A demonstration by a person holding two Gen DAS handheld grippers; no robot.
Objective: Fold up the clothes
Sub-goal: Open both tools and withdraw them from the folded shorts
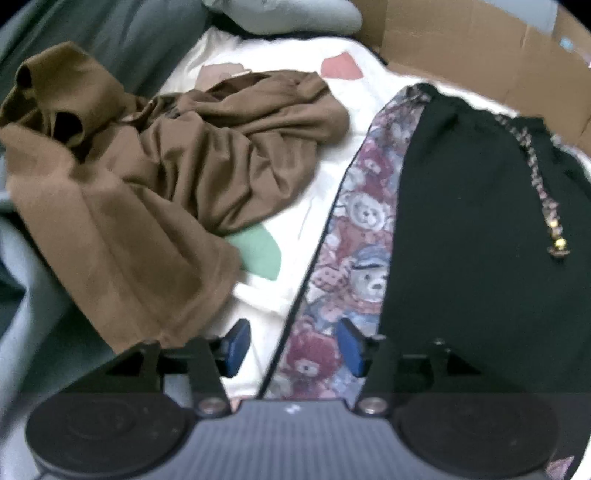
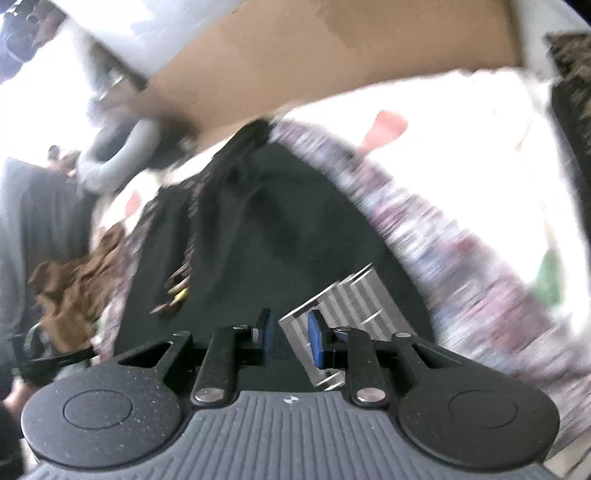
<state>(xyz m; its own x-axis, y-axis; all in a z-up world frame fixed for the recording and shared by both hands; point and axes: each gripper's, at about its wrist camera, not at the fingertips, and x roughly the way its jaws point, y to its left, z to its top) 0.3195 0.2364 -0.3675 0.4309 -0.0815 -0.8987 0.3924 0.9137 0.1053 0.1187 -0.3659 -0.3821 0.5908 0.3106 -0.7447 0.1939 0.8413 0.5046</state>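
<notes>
A crumpled brown cloth garment (image 1: 155, 177) lies heaped on the left of a white bedsheet with coloured patches (image 1: 325, 177), one edge spilling onto the grey-blue bedding (image 1: 33, 295) beside it and covering part of a green patch. Well apart from it, on the right, a black garment with teddy-bear print side panels (image 1: 461, 229) lies spread flat, a printed drawstring with gold beads (image 1: 546, 199) resting across its black cloth. A brown cardboard sheet (image 1: 480, 48) stands behind the bed, and a pale grey pillow (image 1: 288, 14) lies at the head. The left gripper (image 1: 291, 347) hovers low over the near edge of the black garment, its blue pads wide apart with the bear-print panel and white sheet showing between them, gripping nothing. The right gripper (image 2: 289, 338), seen in a motion-blurred view, is tilted over the black cloth, its pads narrowly parted; a striped grey surface shows in the gap, and whether anything is pinched cannot be told.
</notes>
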